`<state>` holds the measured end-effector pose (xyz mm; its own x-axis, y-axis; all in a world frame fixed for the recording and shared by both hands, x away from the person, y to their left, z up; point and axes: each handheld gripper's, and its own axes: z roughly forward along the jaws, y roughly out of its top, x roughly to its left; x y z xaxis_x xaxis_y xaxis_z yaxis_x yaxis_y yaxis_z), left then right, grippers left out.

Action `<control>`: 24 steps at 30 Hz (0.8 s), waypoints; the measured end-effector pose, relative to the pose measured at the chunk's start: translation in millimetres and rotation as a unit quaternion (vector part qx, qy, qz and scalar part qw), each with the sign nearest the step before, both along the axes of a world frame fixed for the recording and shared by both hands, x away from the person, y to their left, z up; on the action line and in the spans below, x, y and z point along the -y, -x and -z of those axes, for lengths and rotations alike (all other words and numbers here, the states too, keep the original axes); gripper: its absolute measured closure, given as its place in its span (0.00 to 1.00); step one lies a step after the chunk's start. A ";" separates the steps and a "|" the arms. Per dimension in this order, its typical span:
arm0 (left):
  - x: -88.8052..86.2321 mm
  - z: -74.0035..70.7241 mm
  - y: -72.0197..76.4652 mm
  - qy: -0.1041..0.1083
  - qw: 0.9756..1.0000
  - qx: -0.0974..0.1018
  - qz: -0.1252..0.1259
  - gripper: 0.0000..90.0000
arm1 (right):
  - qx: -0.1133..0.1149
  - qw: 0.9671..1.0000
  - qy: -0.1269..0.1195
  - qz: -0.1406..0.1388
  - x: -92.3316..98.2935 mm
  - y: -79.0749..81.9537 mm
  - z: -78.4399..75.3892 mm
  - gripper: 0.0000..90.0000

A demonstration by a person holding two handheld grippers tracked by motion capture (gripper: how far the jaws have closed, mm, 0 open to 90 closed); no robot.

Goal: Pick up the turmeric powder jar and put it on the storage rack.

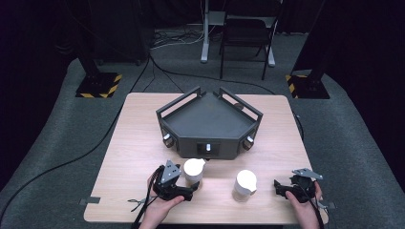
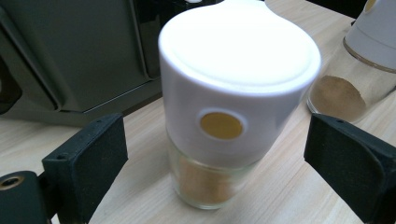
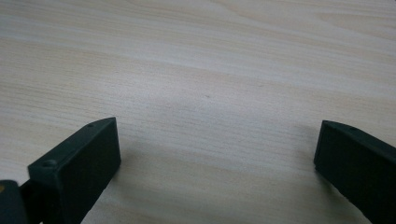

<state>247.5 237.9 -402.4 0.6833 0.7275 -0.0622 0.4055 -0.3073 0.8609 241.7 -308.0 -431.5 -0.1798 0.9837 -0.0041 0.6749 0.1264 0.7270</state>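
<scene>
Wood table, near front edge: my left gripper is open w/ jaws straddling the white-capped jar, not touching yet, so I'd center, then close on the cap's sides; right gripper idle, open.

Pale matt wood-grain table, clear glass jar under smooth white plastic cap, matt dark grey tray, matt black gripper pads

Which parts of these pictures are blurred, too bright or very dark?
High view: the floor around the table is very dark. Left gripper view: the near jar looks soft, its white lid overexposed. Right gripper view: the wood is evenly lit, with soft shadows beside the claw.
</scene>
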 end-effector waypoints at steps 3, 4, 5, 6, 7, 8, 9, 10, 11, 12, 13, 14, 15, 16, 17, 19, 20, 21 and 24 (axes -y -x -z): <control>2.8 1.1 -3.1 -0.001 1.000 -0.001 0.002 0.07 | 0.000 1.000 0.000 0.000 0.0 0.0 0.0 0.00; 3.5 1.6 -4.4 -0.002 1.000 -0.002 0.003 0.07 | 0.000 1.000 0.000 0.000 0.0 0.0 0.0 0.00; 4.2 2.3 -5.7 -0.002 1.000 -0.003 0.003 0.08 | 0.000 1.000 0.000 0.000 0.0 0.0 0.0 0.00; 5.0 2.8 -6.6 -0.002 1.000 -0.004 0.002 0.08 | 0.000 1.000 0.000 0.000 0.0 0.0 0.0 0.00; 5.8 3.5 -7.4 -0.002 1.000 -0.005 0.002 0.08 | 0.000 1.000 0.000 0.000 0.0 0.0 0.0 0.00; 6.4 4.1 -8.0 -0.002 1.000 -0.005 0.001 0.08 | 0.000 1.000 0.000 0.000 0.0 0.0 0.0 0.00; 6.8 4.7 -8.8 -0.001 1.000 -0.005 0.001 0.08 | 0.000 1.000 0.000 0.000 0.0 0.0 0.0 0.00; 7.1 5.3 -9.7 0.000 1.000 -0.006 0.001 0.09 | 0.000 1.000 0.000 0.000 0.0 0.0 0.0 0.00; 7.7 6.1 -10.3 0.003 1.000 -0.007 -0.001 0.09 | 0.000 1.000 0.000 0.000 0.0 0.0 0.0 0.00; 8.3 7.0 -10.8 0.005 1.000 -0.007 -0.002 0.09 | 0.000 1.000 0.000 0.000 0.0 0.0 0.0 0.00; 8.9 7.8 -11.7 0.007 1.000 -0.007 -0.003 0.09 | 0.000 1.000 0.000 0.000 0.0 0.0 0.0 0.00; 9.7 8.6 -12.7 0.009 1.000 -0.008 -0.003 0.09 | 0.000 1.000 0.000 0.000 0.0 0.0 0.0 0.00; 10.6 9.2 -13.7 0.010 1.000 -0.008 -0.002 0.10 | 0.000 1.000 0.000 0.000 0.0 0.0 0.0 0.00; 11.8 10.3 -14.6 0.011 1.000 -0.008 -0.002 0.10 | 0.000 1.000 0.000 0.000 0.0 0.0 0.0 0.00; 11.8 10.3 -14.6 0.011 1.000 -0.008 -0.002 0.11 | 0.000 1.000 0.000 0.000 0.0 0.0 0.0 0.00; 12.2 12.5 -16.6 0.017 1.000 -0.009 0.000 0.12 | 0.000 1.000 0.000 0.000 0.0 0.0 0.0 0.00; 11.4 14.5 -20.0 0.027 0.999 -0.016 0.007 0.12 | 0.000 1.000 0.000 0.000 0.0 0.0 0.0 0.00; 11.4 14.5 -20.0 0.027 0.999 -0.016 0.007 0.13 | 0.000 1.000 0.000 0.000 0.0 0.0 0.0 0.00; 12.7 15.7 -22.1 0.030 0.999 -0.015 0.010 0.15 | 0.000 1.000 0.000 0.000 0.0 0.0 0.0 0.00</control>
